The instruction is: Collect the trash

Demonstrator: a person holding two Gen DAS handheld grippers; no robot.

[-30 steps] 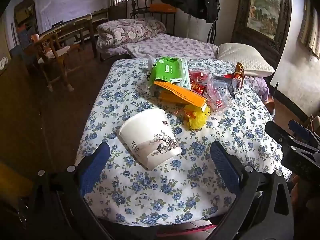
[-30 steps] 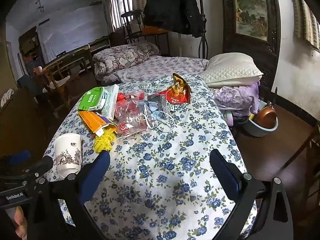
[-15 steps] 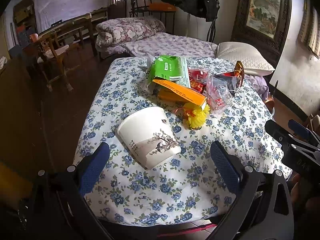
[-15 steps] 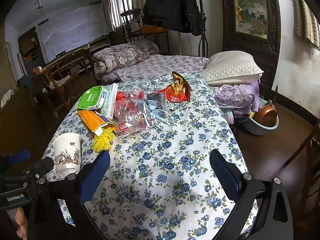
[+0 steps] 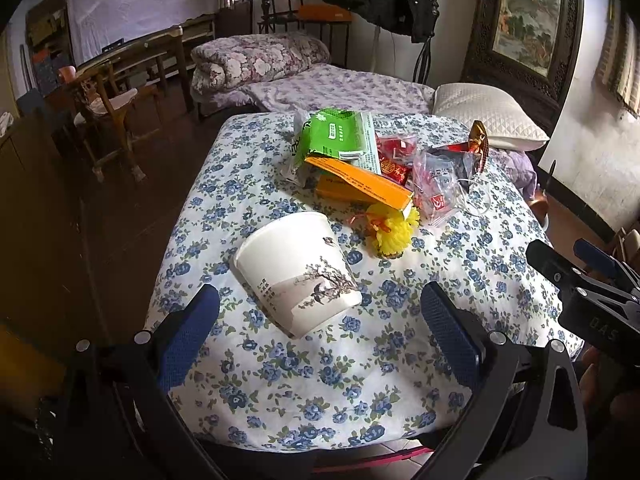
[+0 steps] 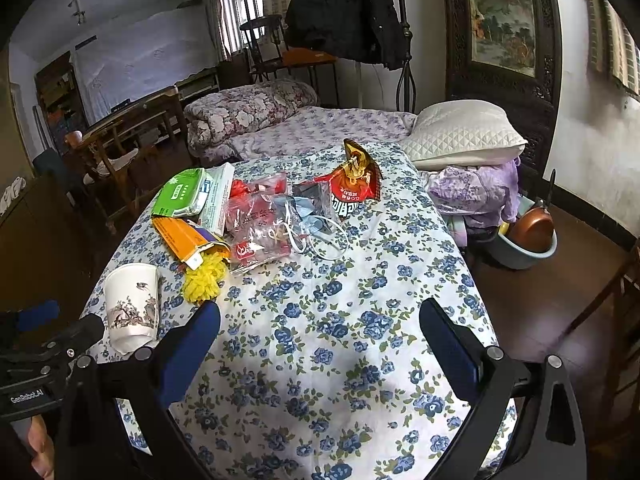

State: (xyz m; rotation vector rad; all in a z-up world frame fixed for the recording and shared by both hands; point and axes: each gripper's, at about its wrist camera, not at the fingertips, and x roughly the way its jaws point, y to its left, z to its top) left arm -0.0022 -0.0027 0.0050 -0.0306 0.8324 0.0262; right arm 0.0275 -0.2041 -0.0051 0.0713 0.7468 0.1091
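The right gripper [image 6: 319, 340] hangs wide apart over the tablecloth [image 6: 360, 280]; cup [image 6: 132, 306] at nine o'clock, wrappers [image 6: 264, 220] at twelve.

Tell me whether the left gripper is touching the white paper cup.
Apart. The left wrist view shows flowered tablecloth between both blue pads and the white paper cup.

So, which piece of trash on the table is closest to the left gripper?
The white paper cup with the tree drawing. It stands alone just ahead of the open left gripper, while the green pack, orange box and plastic bags lie farther back in a pile.
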